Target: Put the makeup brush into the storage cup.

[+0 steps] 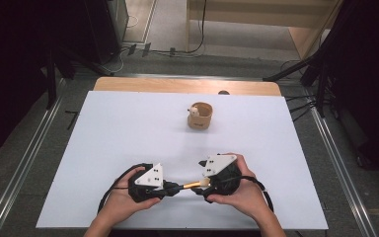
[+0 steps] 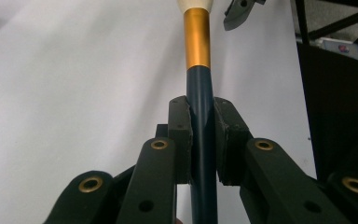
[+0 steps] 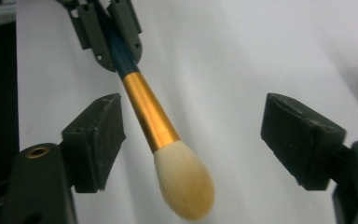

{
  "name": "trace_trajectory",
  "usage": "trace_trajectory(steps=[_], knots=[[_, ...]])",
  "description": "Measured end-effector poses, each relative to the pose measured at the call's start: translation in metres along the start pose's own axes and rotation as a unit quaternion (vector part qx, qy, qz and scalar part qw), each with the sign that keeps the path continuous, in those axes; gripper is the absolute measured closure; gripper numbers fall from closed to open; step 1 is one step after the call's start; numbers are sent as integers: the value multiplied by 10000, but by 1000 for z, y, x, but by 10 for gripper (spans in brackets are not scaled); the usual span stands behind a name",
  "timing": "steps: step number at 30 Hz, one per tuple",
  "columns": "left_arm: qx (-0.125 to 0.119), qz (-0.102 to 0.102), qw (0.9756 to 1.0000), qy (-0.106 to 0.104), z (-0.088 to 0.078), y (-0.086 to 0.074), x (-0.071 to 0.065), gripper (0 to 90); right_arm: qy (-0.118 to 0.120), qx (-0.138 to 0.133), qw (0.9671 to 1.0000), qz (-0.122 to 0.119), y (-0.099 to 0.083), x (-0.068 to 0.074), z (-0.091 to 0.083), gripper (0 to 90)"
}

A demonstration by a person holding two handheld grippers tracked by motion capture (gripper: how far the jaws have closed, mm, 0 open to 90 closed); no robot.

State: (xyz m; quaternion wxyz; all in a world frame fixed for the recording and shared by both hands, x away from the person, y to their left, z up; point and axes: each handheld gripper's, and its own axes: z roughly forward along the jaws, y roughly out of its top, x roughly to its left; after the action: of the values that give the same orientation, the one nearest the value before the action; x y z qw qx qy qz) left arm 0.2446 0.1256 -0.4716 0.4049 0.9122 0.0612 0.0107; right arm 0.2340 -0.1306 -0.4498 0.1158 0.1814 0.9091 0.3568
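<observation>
A makeup brush (image 1: 190,185) with a dark blue handle, gold ferrule (image 2: 197,42) and cream bristles (image 3: 184,184) lies level between the two grippers near the table's front edge. My left gripper (image 2: 201,114) is shut on the blue handle, its pads (image 2: 181,126) pressing both sides. In the high view the left gripper (image 1: 170,188) points right. My right gripper (image 3: 191,126) stands open, and the bristle head hangs between its wide-apart pads (image 3: 98,135) without touching them. The right gripper (image 1: 203,184) faces the left one, and a hand holds each.
A small wooden cup (image 1: 200,116) with a pale object inside stands at the table's far middle. The white table sheet (image 1: 128,133) lies over a wooden top. Black stands and cables ring the table on the floor.
</observation>
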Motion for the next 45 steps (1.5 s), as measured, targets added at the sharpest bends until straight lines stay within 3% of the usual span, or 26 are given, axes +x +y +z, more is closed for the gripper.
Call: trace_trajectory(steps=[6, 8, 9, 11, 12, 13, 14, 18, 19, 20, 26, 27, 28, 29, 31, 33, 35, 36, 37, 38, 40, 44, 45], knots=[[-279, -125, 9995, 104, -7, -2, 3, 804, -43, -361, 9985, 406, -3, -5, -6, 187], [-441, -184, 9987, 173, -10, -3, 4, 804, -33, -652, 9958, 648, -4, -9, -10, 185], [-441, -184, 9987, 173, -10, -3, 4, 804, -33, -652, 9958, 648, -4, -9, -10, 185], [-534, -222, 9982, 184, -13, -3, 5, 804, -60, -900, 9912, 967, -4, -11, -15, 185], [-569, -240, 9979, 186, -15, -3, 6, 804, -60, -900, 9912, 967, -4, -11, -15, 185], [-611, -256, 9976, 224, -16, -4, 6, 803, -124, -1042, 9876, 1167, -4, -13, -18, 185], [-659, -280, 9971, 243, -17, -4, 7, 803, -124, -1042, 9876, 1167, -4, -13, -18, 185], [-880, -345, 9950, 309, -23, -5, 9, 804, -90, -1354, 9789, 1526, -8, -17, -23, 186], [-949, -374, 9942, 337, -24, -5, 9, 804, -103, -1472, 9754, 1638, -9, -18, -24, 185], [-1023, -409, 9933, 356, -26, -5, 9, 804, -103, -1472, 9754, 1638, -9, -18, -24, 185], [-1394, -512, 9875, 527, -34, -7, 11, 804, -144, -1876, 9638, 1891, -13, -20, -29, 168], [-1522, -530, 9853, 561, -37, -8, 11, 804, -131, -2026, 9582, 2017, -14, -21, -30, 168], [-1575, -548, 9844, 558, -38, -8, 11, 804, -128, -2091, 9559, 2056, -15, -21, -30, 168], [-1575, -548, 9844, 558, -38, -8, 11, 804, -128, -2091, 9559, 2056, -15, -21, -30, 168], [-1660, -583, 9826, 602, -39, -8, 11, 804, -154, -2182, 9520, 2140, -16, -21, -31, 168], [-1765, -627, 9803, 631, -40, -8, 11, 804, -332, -2206, 9501, 2181, -16, -18, -30, 160], [-1848, -667, 9781, 689, -40, -8, 11, 804, -354, -2230, 9486, 2216, -16, -17, -29, 159], [-1927, -695, 9764, 691, -41, -8, 10, 804, -359, -2267, 9466, 2263, -16, -16, -28, 159], [-2059, -741, 9732, 704, -43, -9, 11, 804, -290, -2366, 9419, 2367, -17, -16, -26, 159], [-2059, -741, 9732, 704, -43, -9, 11, 804, -290, -2366, 9419, 2367, -17, -16, -26, 159], [-2183, -795, 9698, 740, -45, -10, 11, 804, -177, -2440, 9384, 2440, -17, -14, -24, 159], [-2383, -876, 9640, 791, -48, -11, 11, 804, -16, -2677, 9283, 2581, -15, -10, -20, 159], [-2420, -872, 9631, 792, -48, -11, 11, 804, 7, -2780, 9226, 2674, -13, -7, -18, 165]])
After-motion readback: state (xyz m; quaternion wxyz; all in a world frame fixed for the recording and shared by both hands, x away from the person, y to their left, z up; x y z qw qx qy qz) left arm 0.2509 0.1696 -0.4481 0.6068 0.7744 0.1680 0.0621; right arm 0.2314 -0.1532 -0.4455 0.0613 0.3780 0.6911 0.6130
